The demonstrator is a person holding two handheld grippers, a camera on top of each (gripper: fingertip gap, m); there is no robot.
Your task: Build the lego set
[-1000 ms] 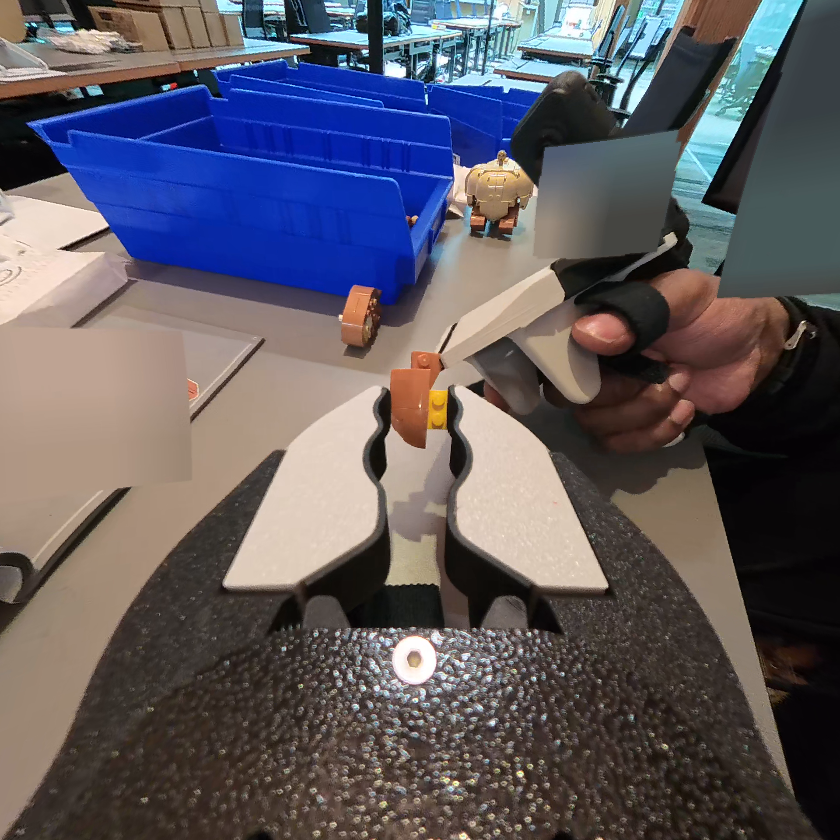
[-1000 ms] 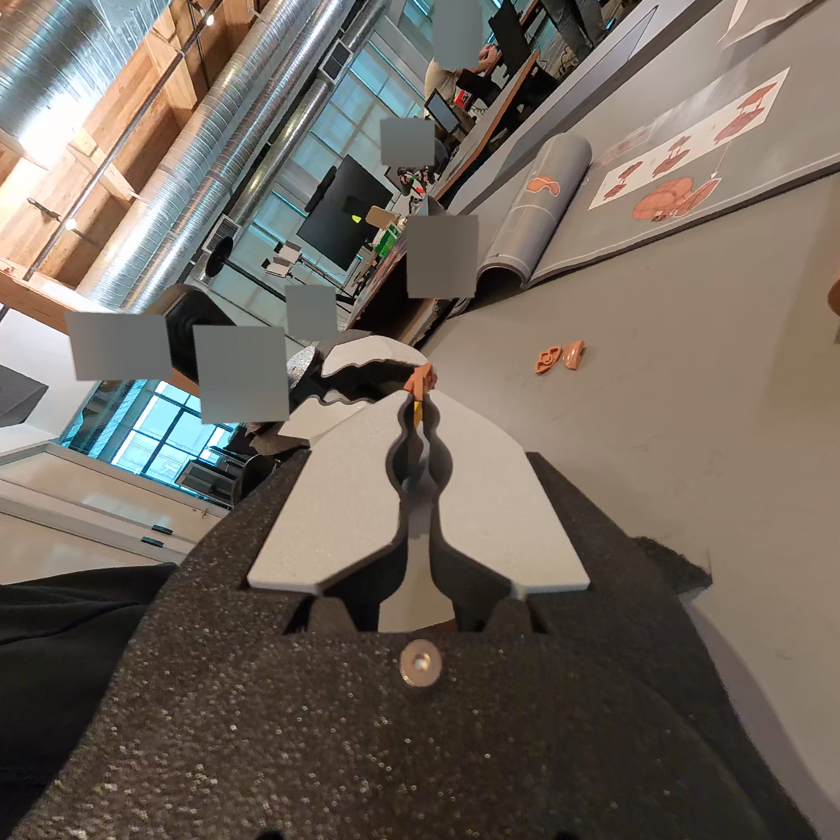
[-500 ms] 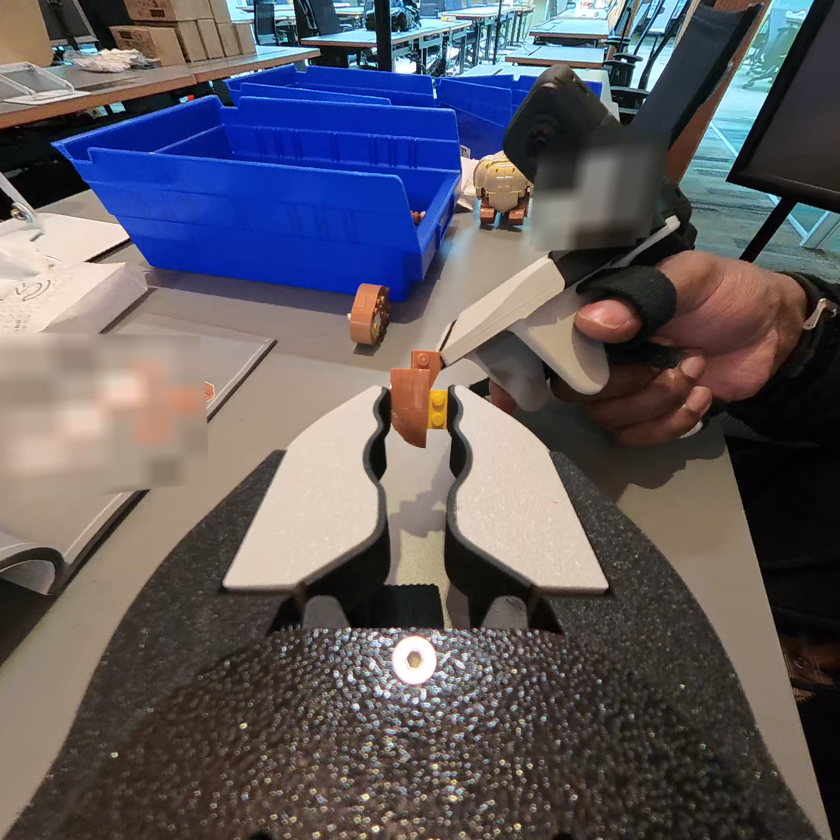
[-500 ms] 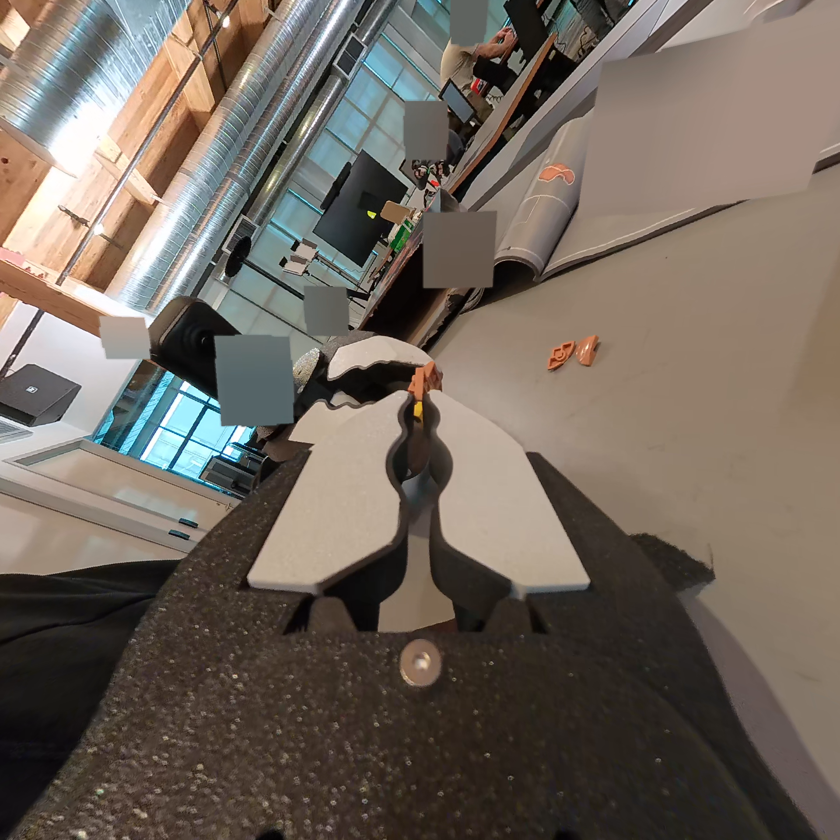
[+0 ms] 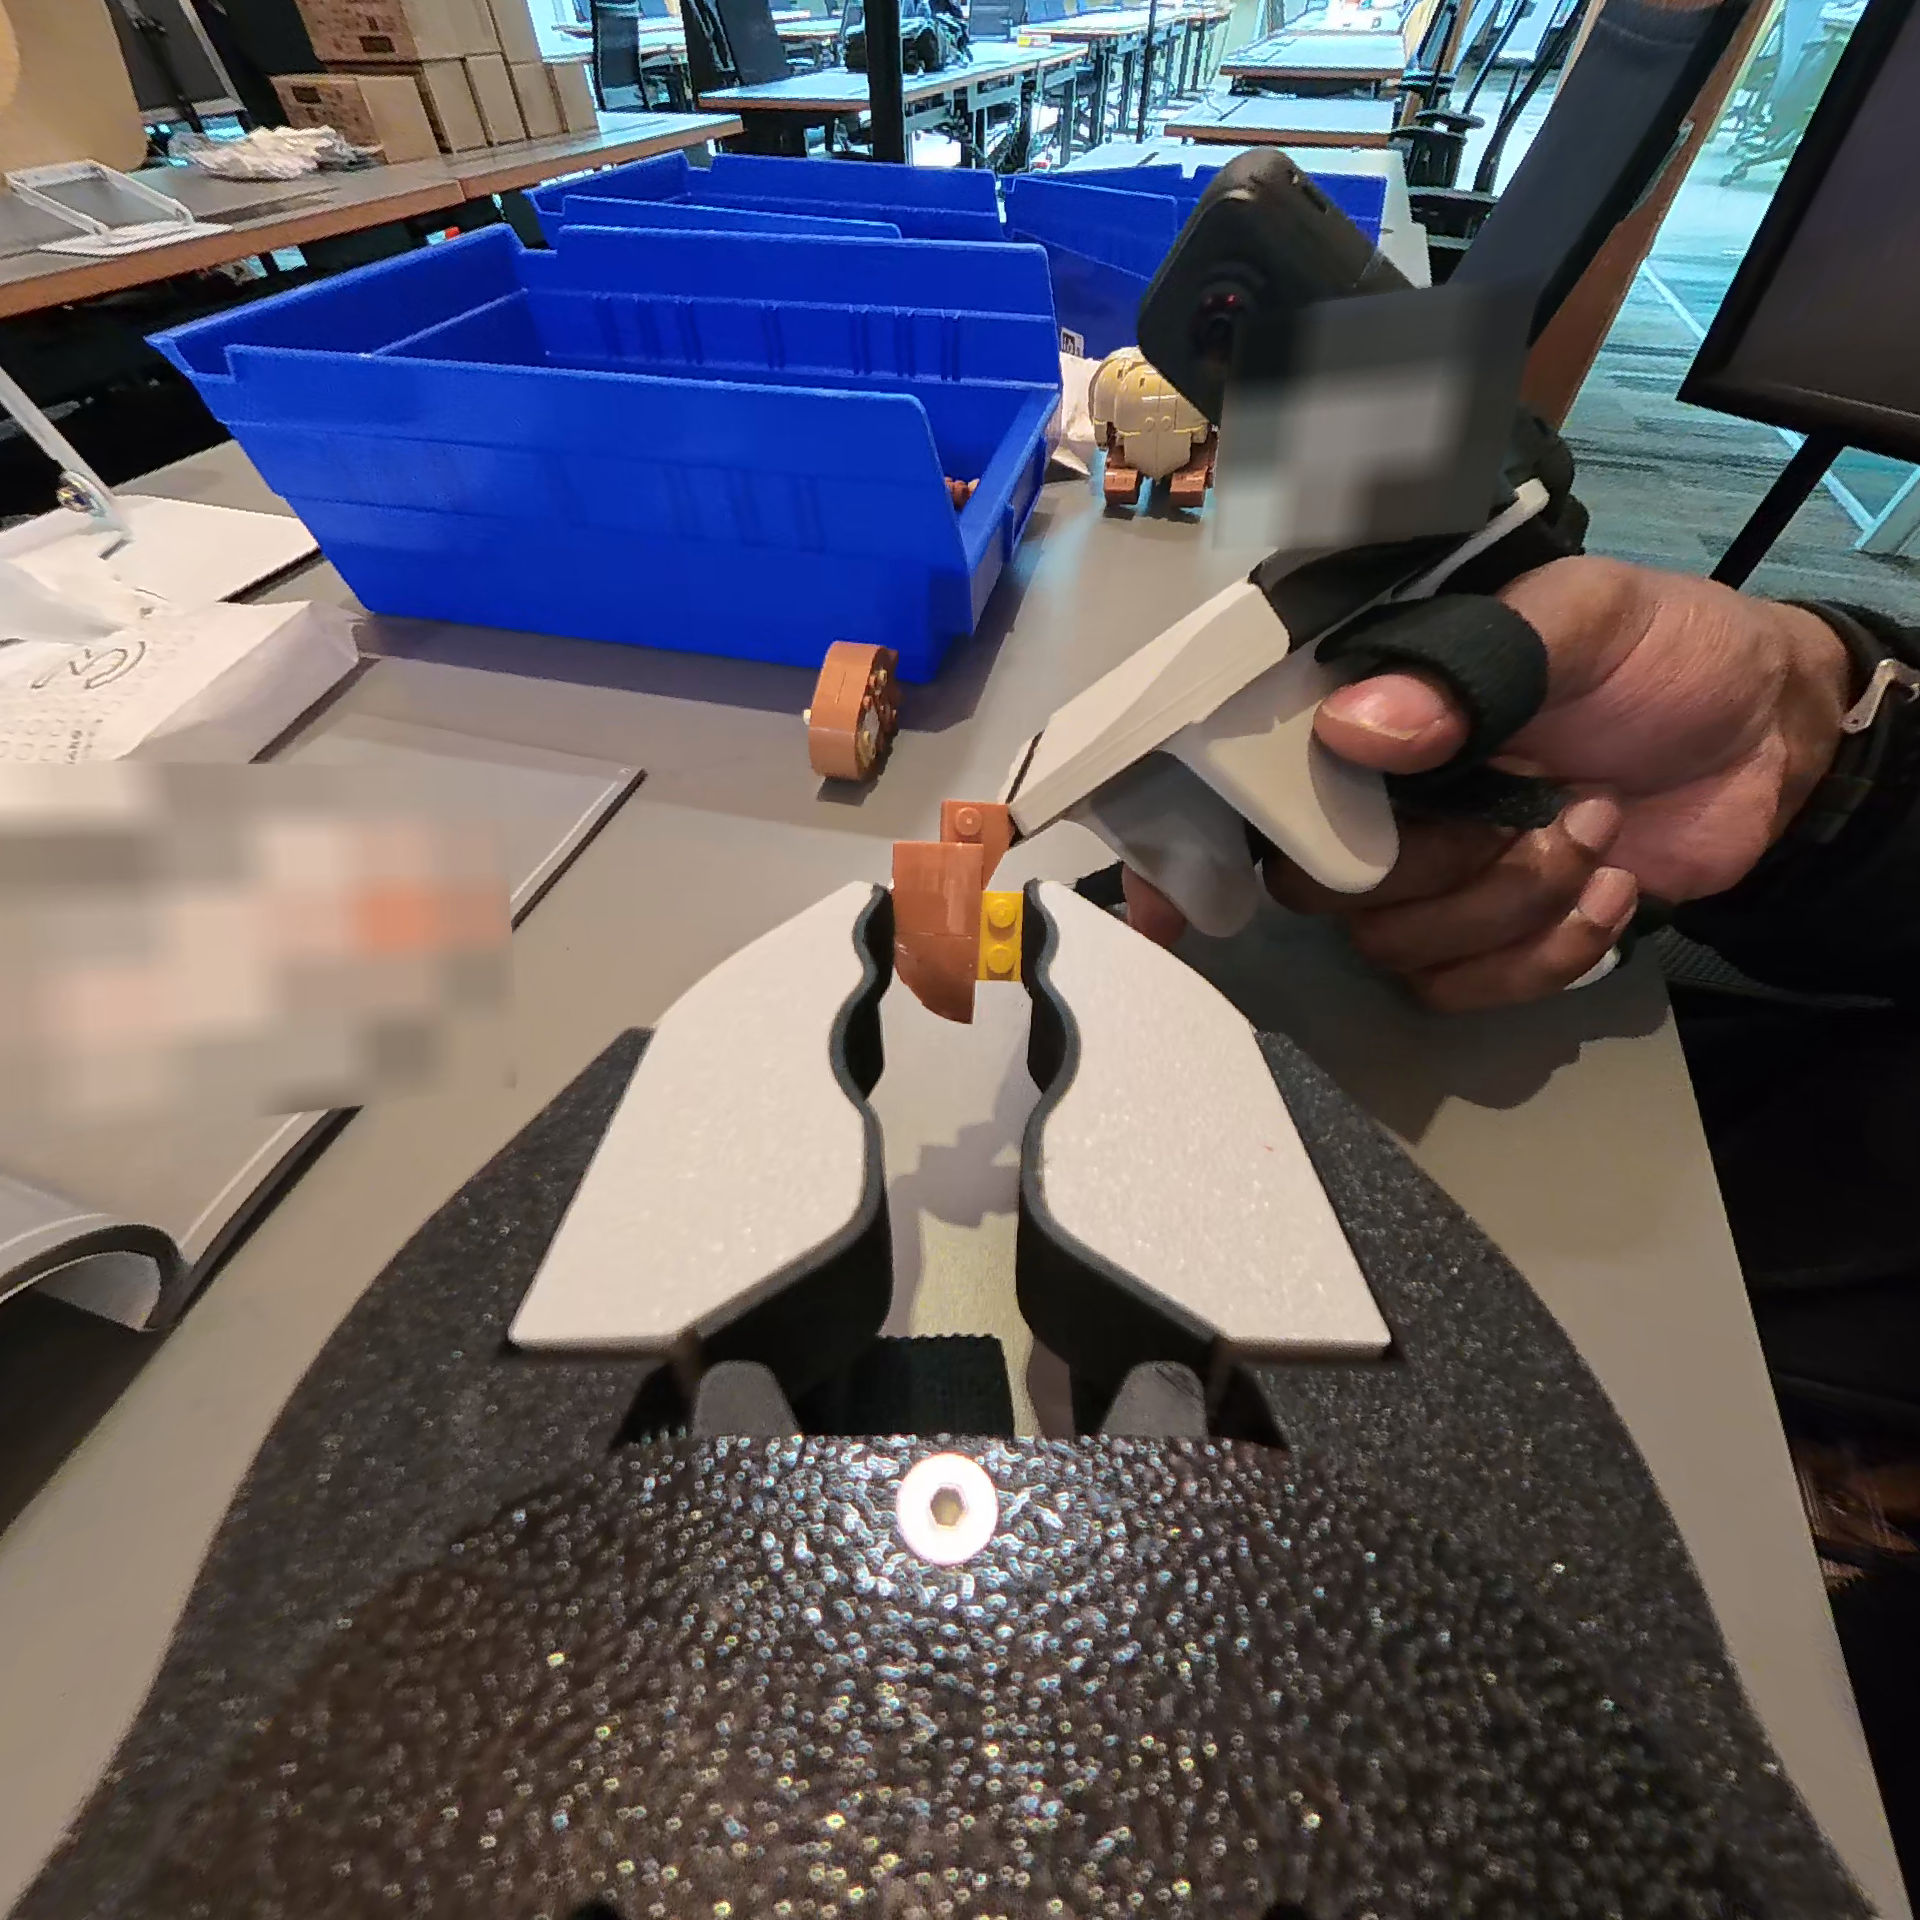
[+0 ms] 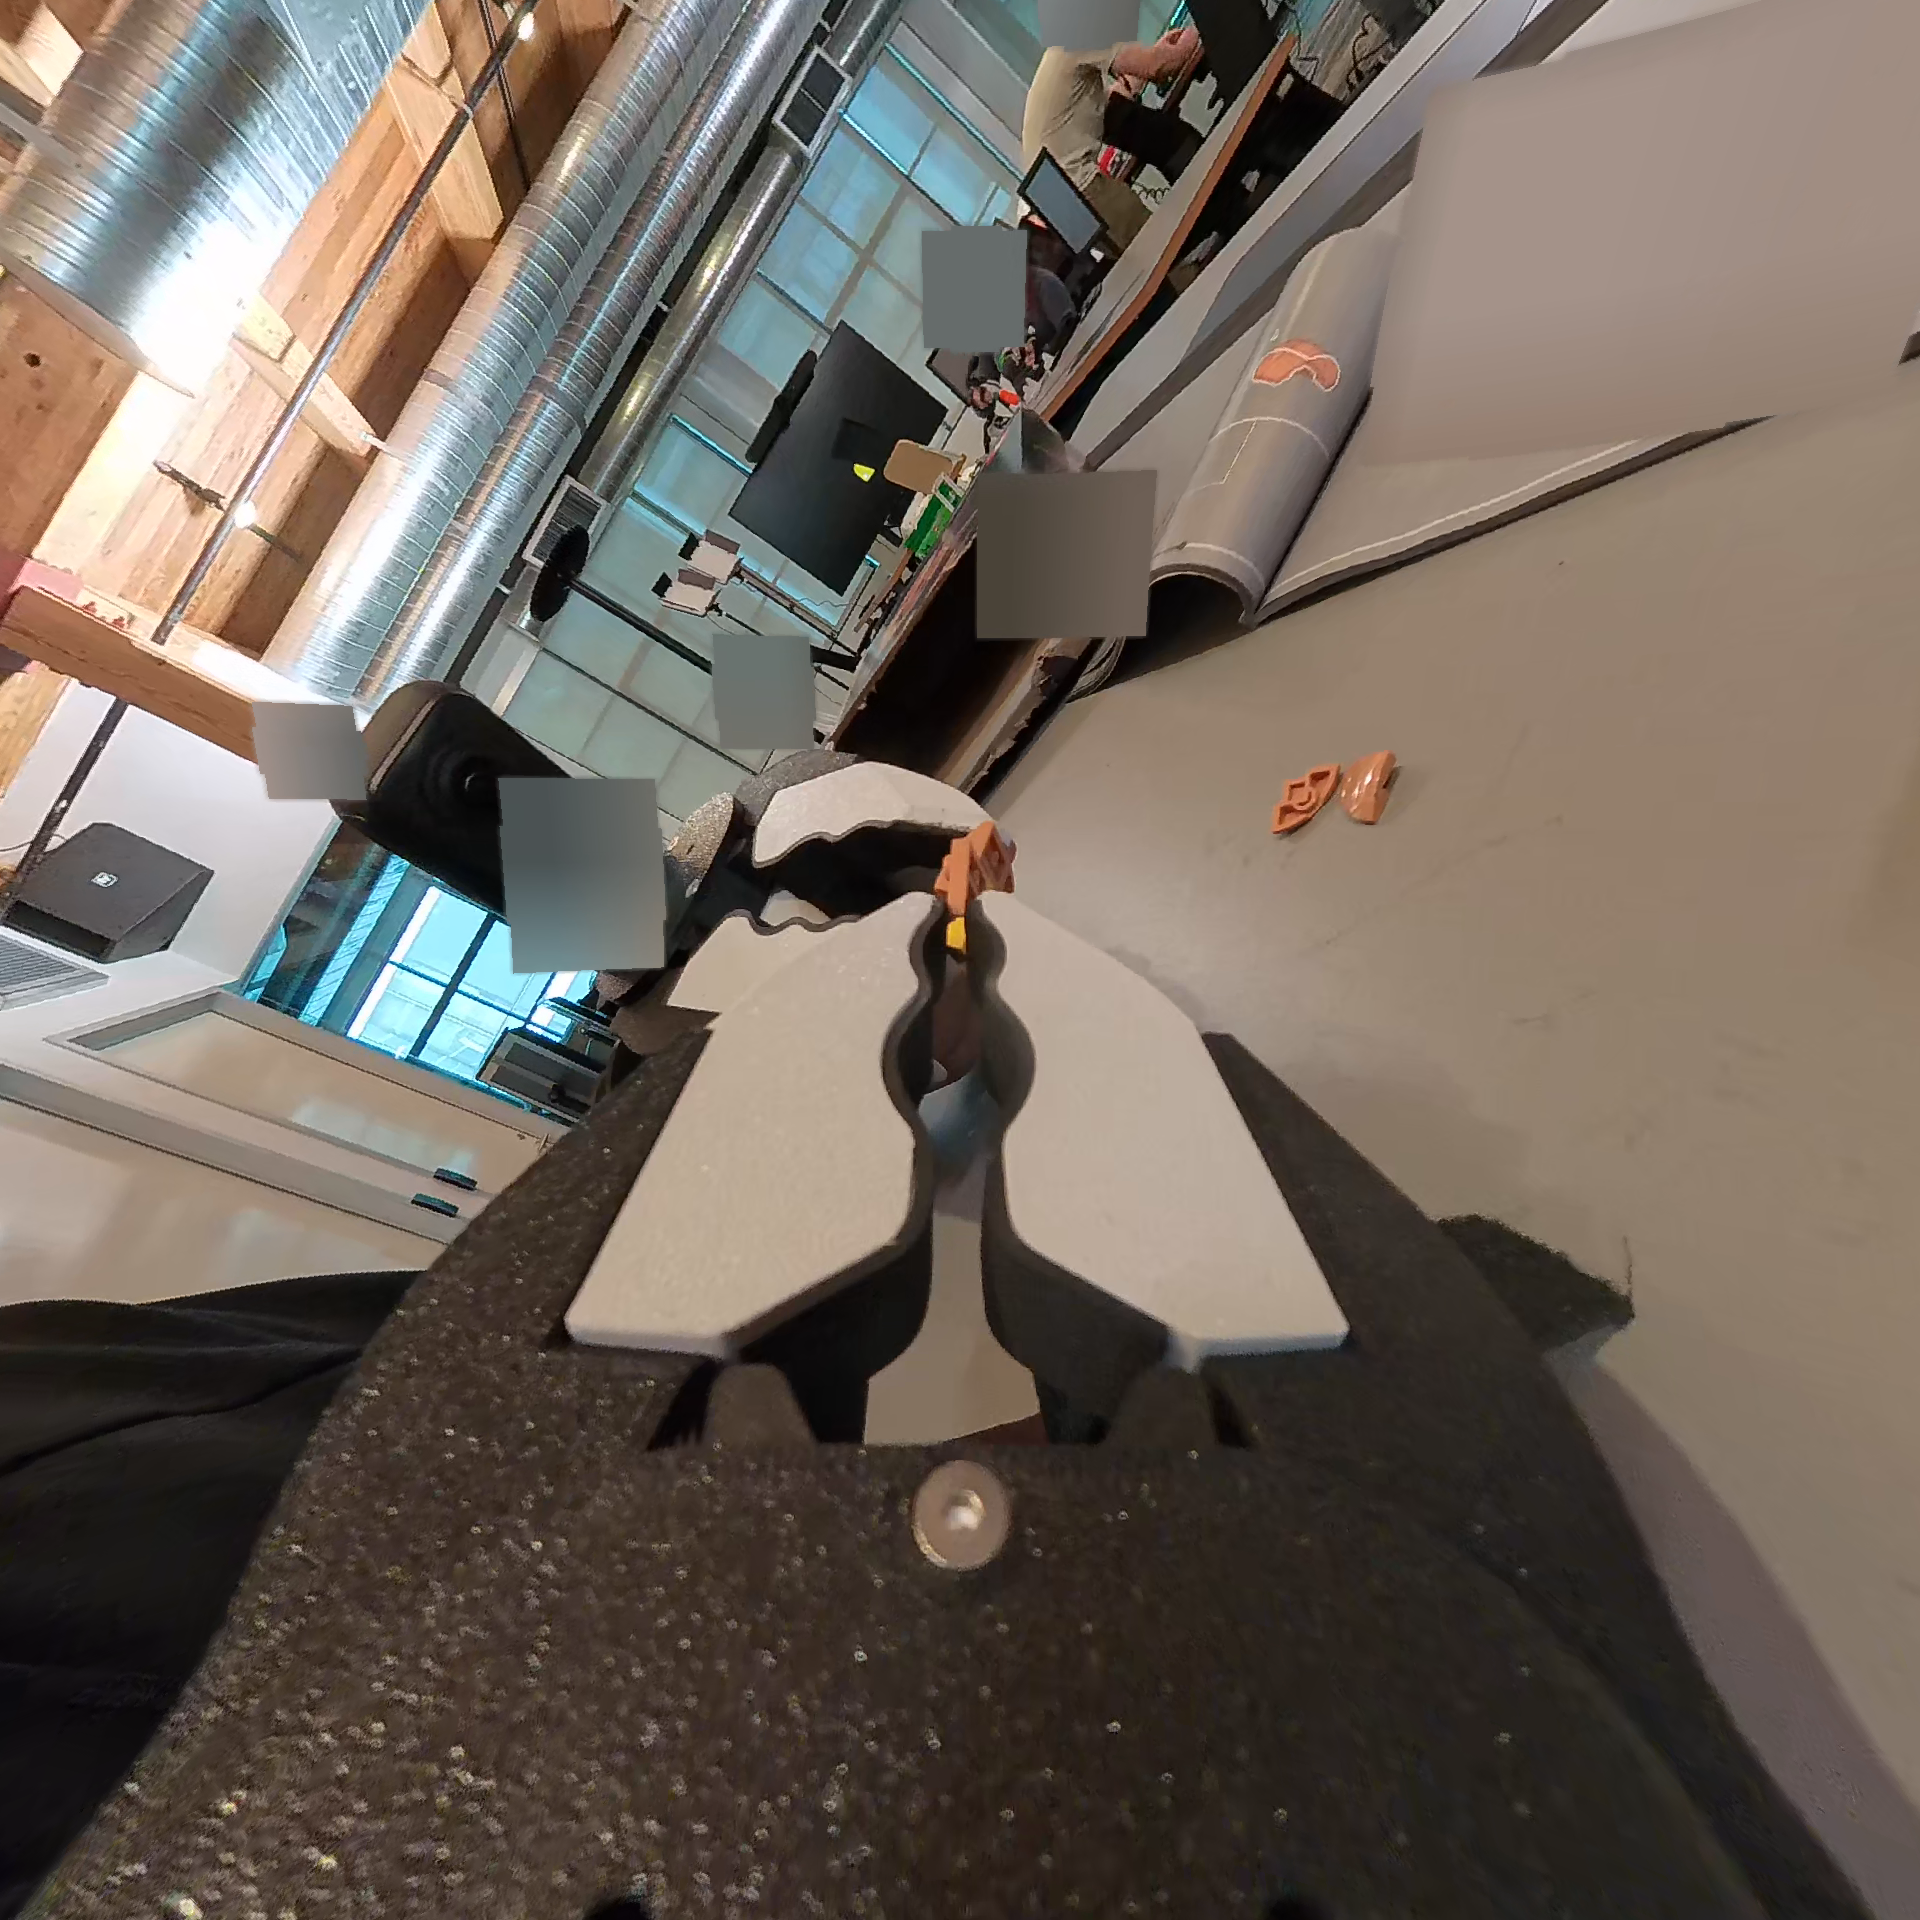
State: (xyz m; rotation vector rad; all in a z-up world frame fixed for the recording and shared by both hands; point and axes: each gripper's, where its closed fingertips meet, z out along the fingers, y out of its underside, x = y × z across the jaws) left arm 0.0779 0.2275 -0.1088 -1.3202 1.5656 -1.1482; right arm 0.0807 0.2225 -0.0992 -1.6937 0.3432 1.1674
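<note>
Two grippers meet at one small brick assembly, held above the grey table (image 5: 665, 831).

L gripper (image 5: 956, 925): jaws part-open, clamped on the brick assembly (image 5: 940, 925), a brown curved piece backed by a yellow studded brick (image 5: 1002, 935). L pad bears on the brown face, R pad on the yellow brick; no gap seen either side. Assembly's long axis runs roughly along the fingers, curved tip pointing back toward the wrist.

R gripper (image 5: 1013, 816): comes in from the right and slightly above, nose angled down-left, held by a hand (image 5: 1621, 769). Jaws nearly closed, pinching a small brown plate (image 5: 971, 823) by its edge. Plate sits at the assembly's far top corner, touching or overlapping it; can't tell if seated. From the R wrist view the same plate (image 6: 982, 857) shows right at the tips, yellow brick just behind.

Key relation: plate lies directly beyond the assembly's far end, on the R gripper's line of approach; R gripper is the nearer to it.

Outward: brown wheel-like piece (image 5: 852, 710) on the table near a blue bin (image 5: 623, 499); tan brick figure (image 5: 1148, 426) beyond; open booklet (image 6: 1299, 488) to the left; two loose brown pieces (image 6: 1335, 792) on the table, well apart.
</note>
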